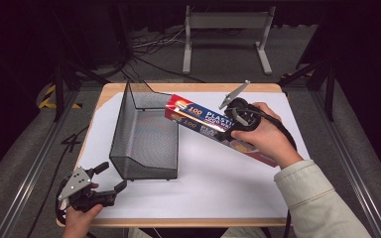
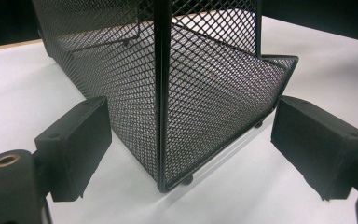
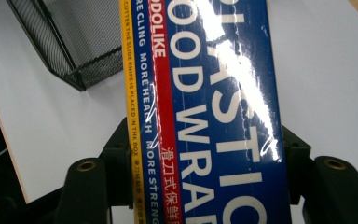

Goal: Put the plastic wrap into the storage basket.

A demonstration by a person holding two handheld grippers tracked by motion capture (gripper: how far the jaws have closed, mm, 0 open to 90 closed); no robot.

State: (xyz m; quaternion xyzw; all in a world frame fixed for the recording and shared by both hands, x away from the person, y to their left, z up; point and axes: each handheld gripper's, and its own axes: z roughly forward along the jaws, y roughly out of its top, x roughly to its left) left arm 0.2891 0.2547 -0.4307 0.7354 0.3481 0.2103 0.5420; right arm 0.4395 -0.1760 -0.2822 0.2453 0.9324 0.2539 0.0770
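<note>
A long blue and red plastic food wrap box (image 1: 206, 124) (image 3: 205, 112) is held tilted above the white table top, its far end over the right rim of the black wire mesh basket (image 1: 144, 134). My right gripper (image 1: 238, 116) (image 3: 205, 163) is shut on the box near its middle, one jaw on each long side. My left gripper (image 1: 110, 177) (image 2: 186, 144) stands open at the front left of the table. Its jaws face the basket's near corner (image 2: 161, 177) without touching it.
A white sheet (image 1: 218, 183) covers the wooden table (image 1: 178, 222). Beyond the far edge stands a grey metal frame (image 1: 225, 34) on the floor, with cables near it. Dark rails run along both sides of the table.
</note>
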